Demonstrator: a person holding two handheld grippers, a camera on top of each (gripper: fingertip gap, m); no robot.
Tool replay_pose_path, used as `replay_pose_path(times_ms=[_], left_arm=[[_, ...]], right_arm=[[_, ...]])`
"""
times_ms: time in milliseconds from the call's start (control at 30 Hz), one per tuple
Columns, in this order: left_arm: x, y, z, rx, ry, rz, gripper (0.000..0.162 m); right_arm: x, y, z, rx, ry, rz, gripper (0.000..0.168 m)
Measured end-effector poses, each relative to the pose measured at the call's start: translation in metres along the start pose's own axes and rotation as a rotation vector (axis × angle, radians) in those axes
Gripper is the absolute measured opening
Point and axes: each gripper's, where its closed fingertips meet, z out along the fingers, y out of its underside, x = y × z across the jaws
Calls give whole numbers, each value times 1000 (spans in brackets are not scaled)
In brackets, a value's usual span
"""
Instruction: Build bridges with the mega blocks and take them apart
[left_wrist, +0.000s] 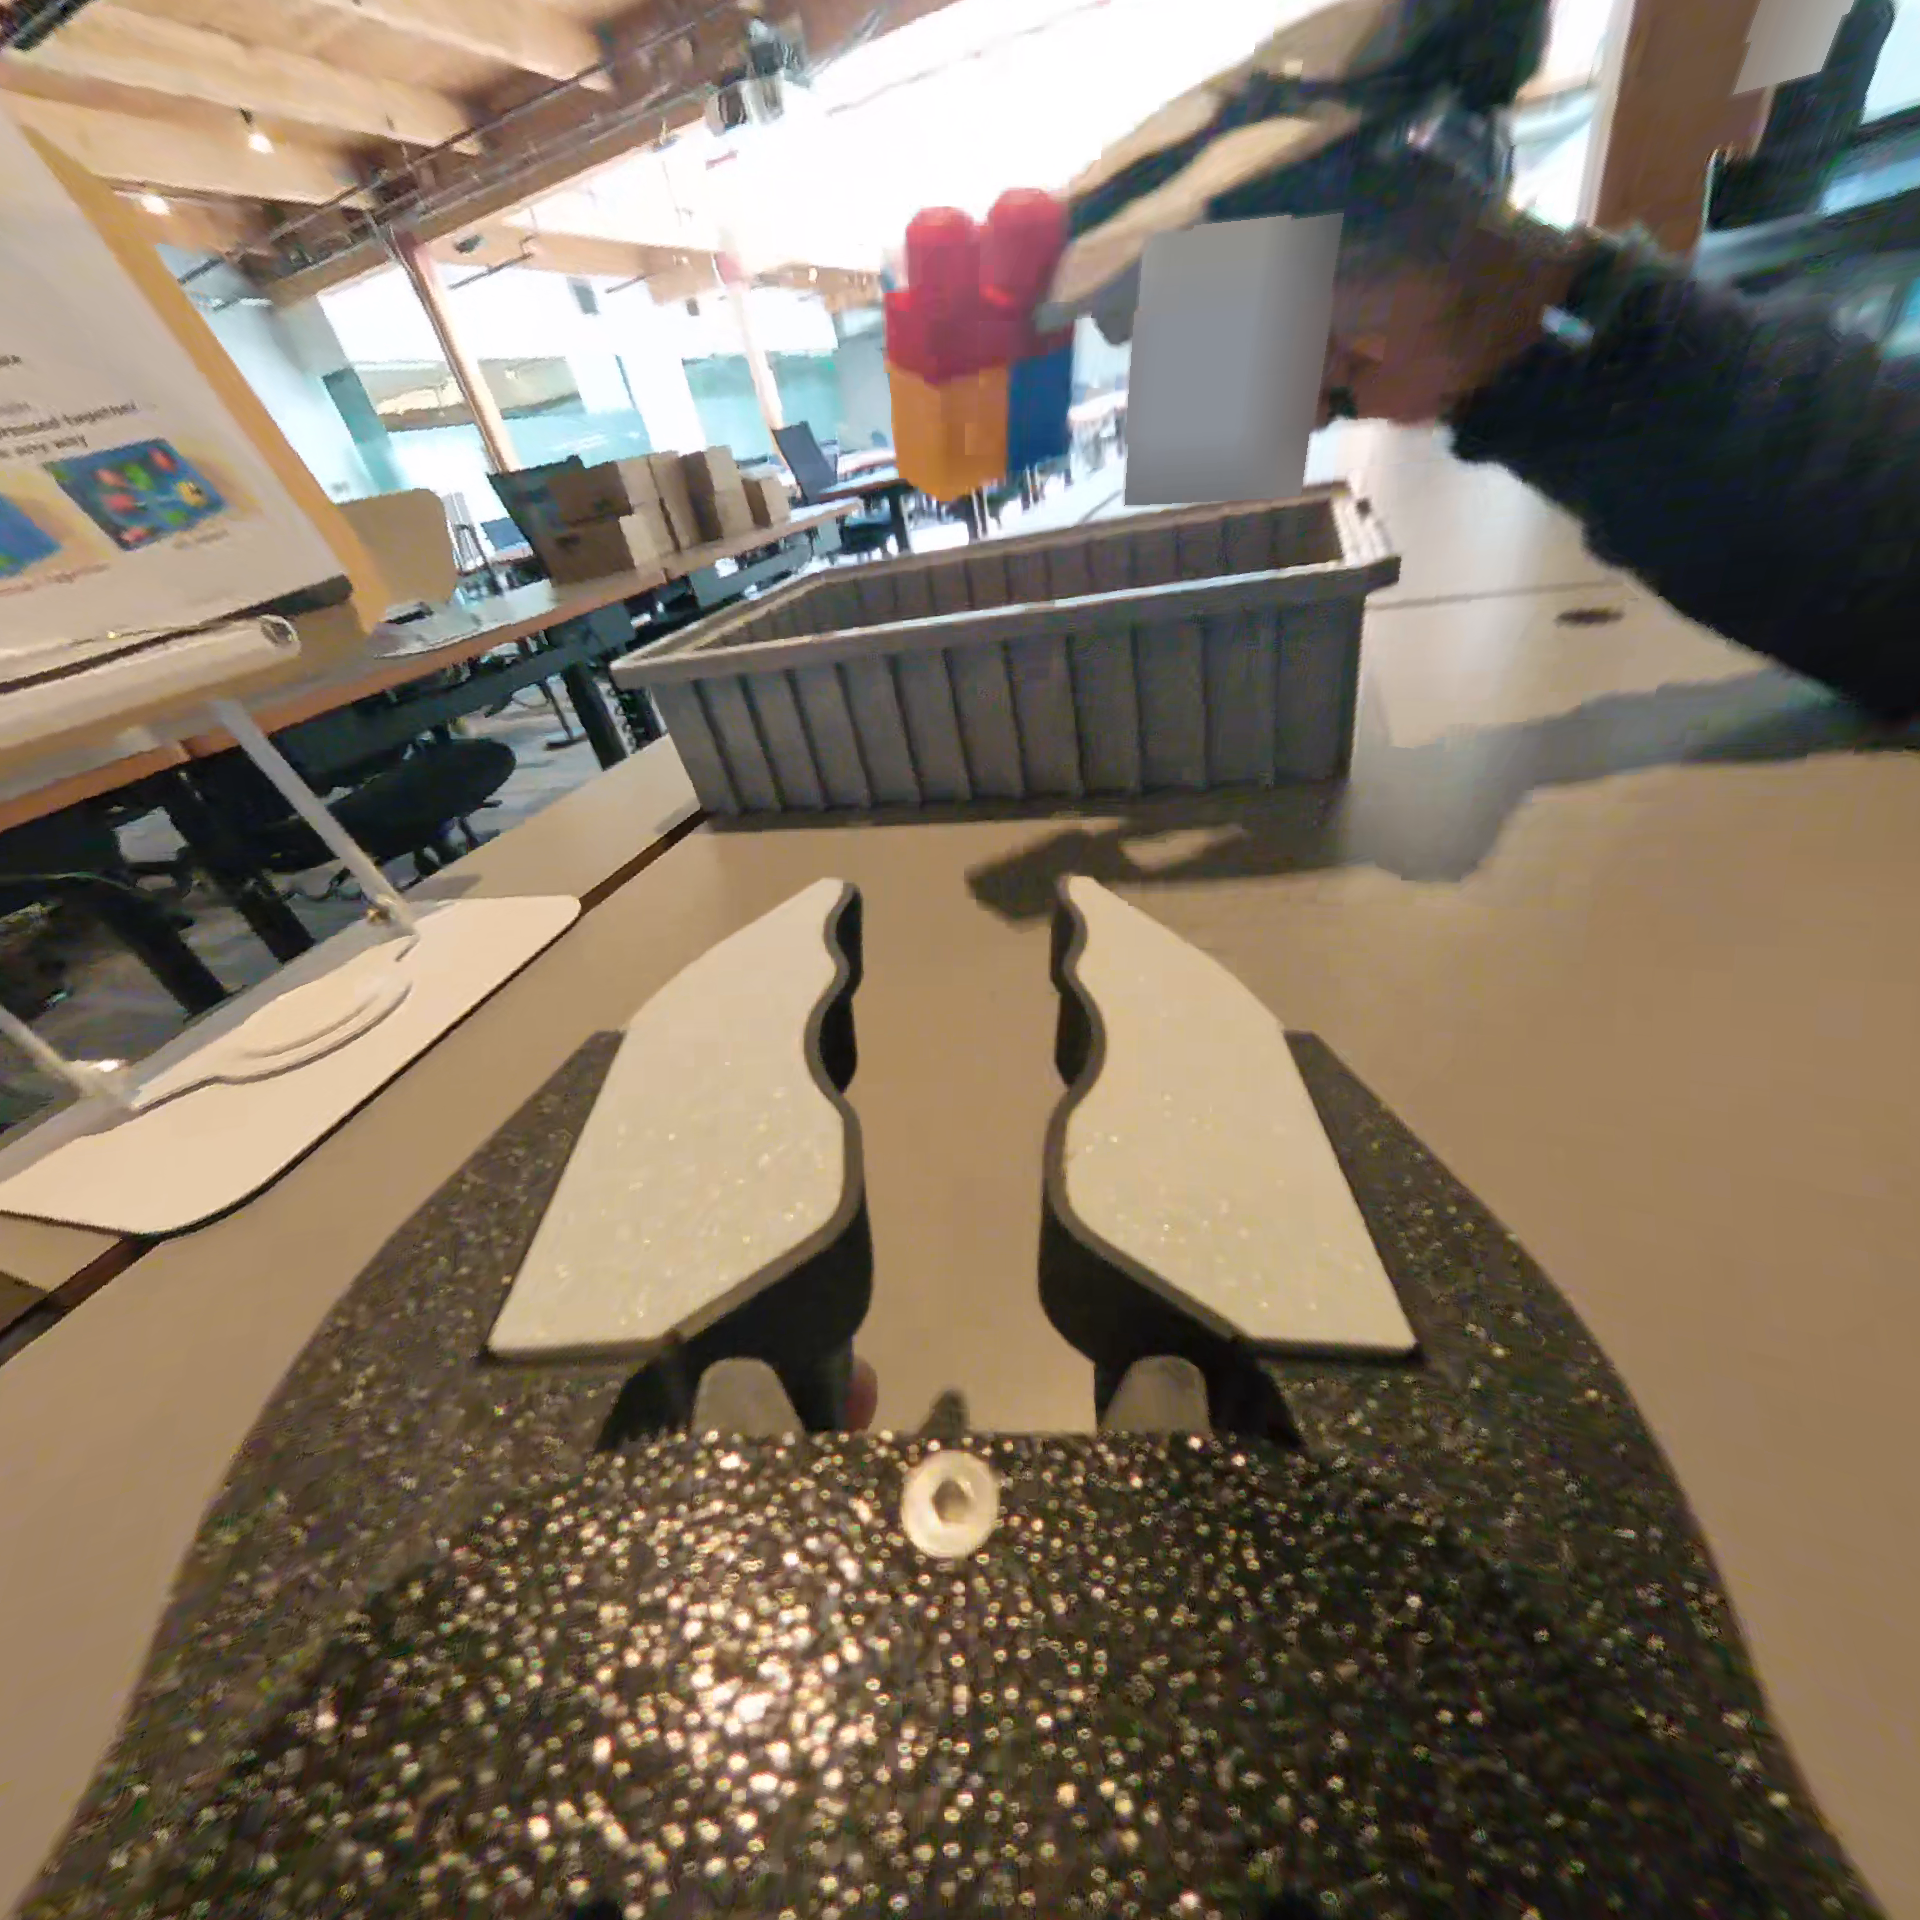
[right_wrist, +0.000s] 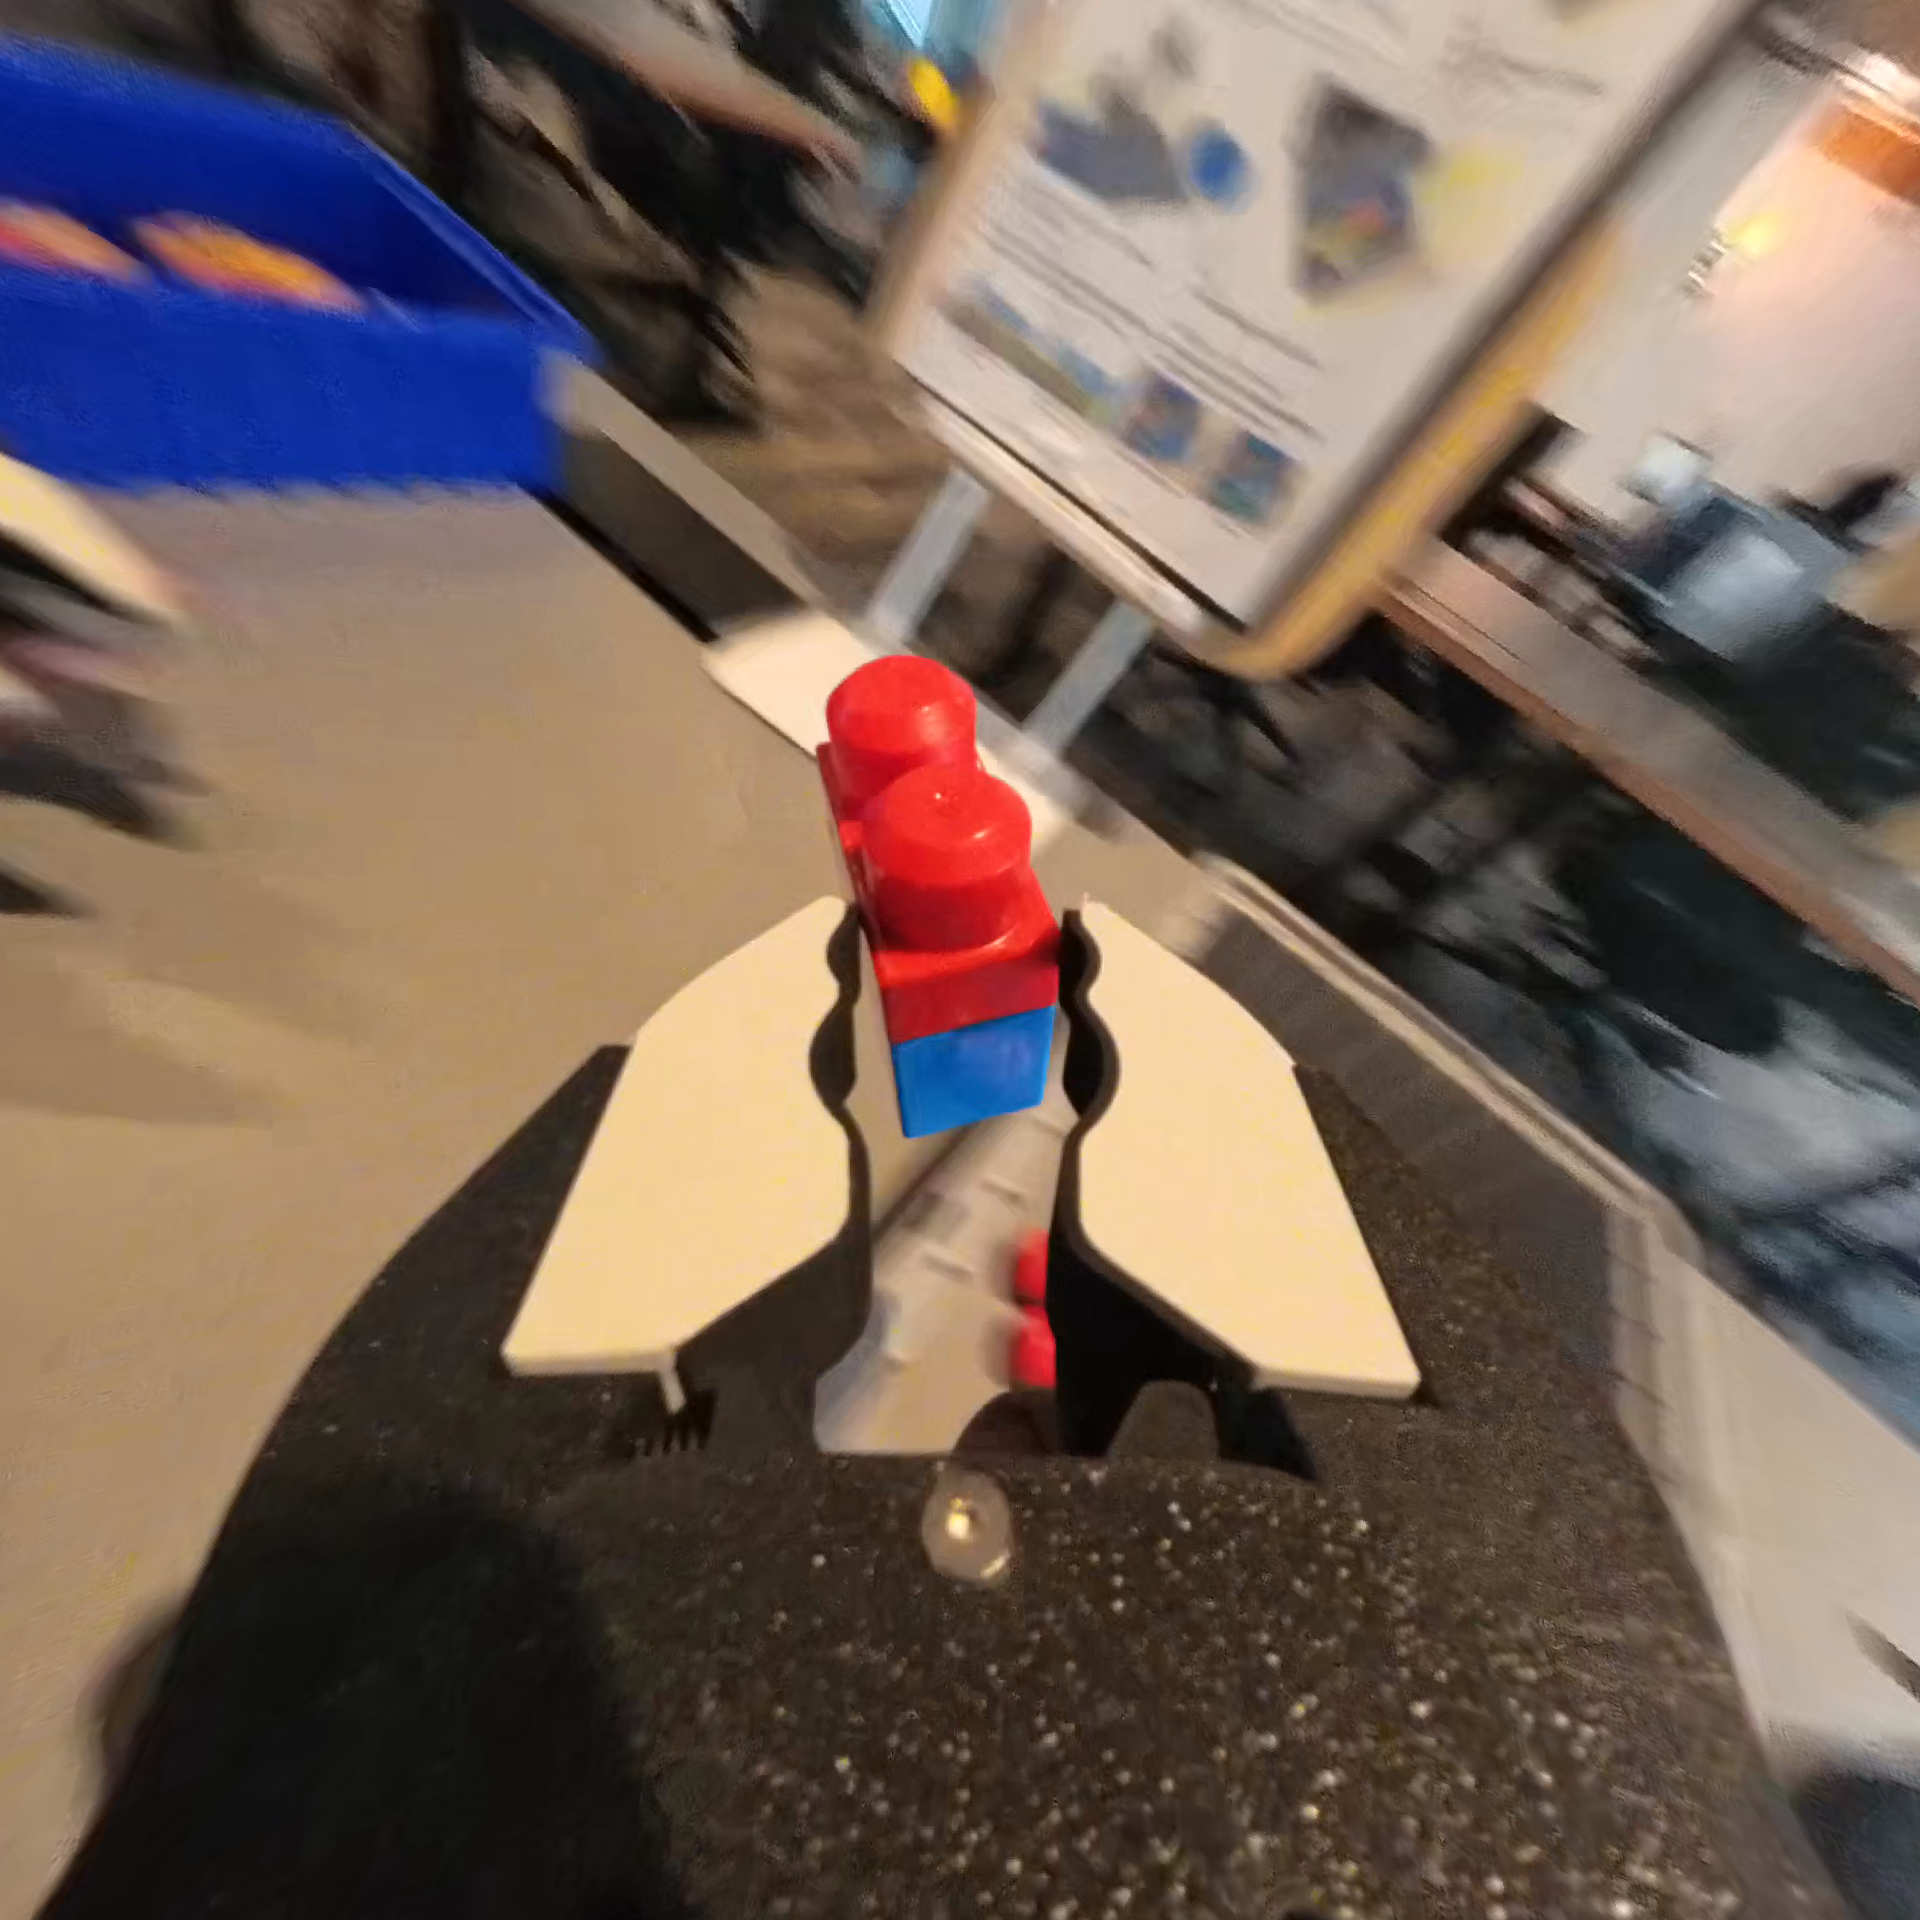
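My right gripper (right_wrist: 961, 925) is shut on a small bridge of blocks: a red block (right_wrist: 935, 862) on top and a blue block (right_wrist: 971, 1070) under its near end. In the left wrist view the same bridge (left_wrist: 977, 343) hangs in the air above the grey bin (left_wrist: 997, 665), with a red top, an orange leg (left_wrist: 945, 431) and a blue leg (left_wrist: 1039, 400); the right gripper's fingers (left_wrist: 1195, 187) hold it at the red block. My left gripper (left_wrist: 956, 914) is open and empty, low over the table (left_wrist: 1455, 1039) in front of the bin.
A blue bin (right_wrist: 260, 395) with some blocks in it sits at the table's far left in the right wrist view. A sign on a white stand (left_wrist: 156, 499) stands at the left table edge. A person's sleeved arm (left_wrist: 1714, 468) reaches across at upper right.
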Motion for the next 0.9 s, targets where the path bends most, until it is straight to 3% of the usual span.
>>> replay_pose_path(times_ms=[167,267,400,567,800,900], left_arm=[[7,7,8,-35,22,22,34],[8,12,11,-57,23,26,34],[7,12,10,-59,13,31,34],[7,15,11,-77,16,39,34],[13,14,13,-93,28,67,33],[13,11,12,-87,26,70,33]], right_arm=[[136,103,48,-438,198,-51,37],[160,151,83,-577,188,-62,37],[161,188,106,-723,182,-148,38],[140,186,114,-719,147,-241,37],[114,169,120,-636,49,2,40],[116,172,120,-661,59,-1,40]])
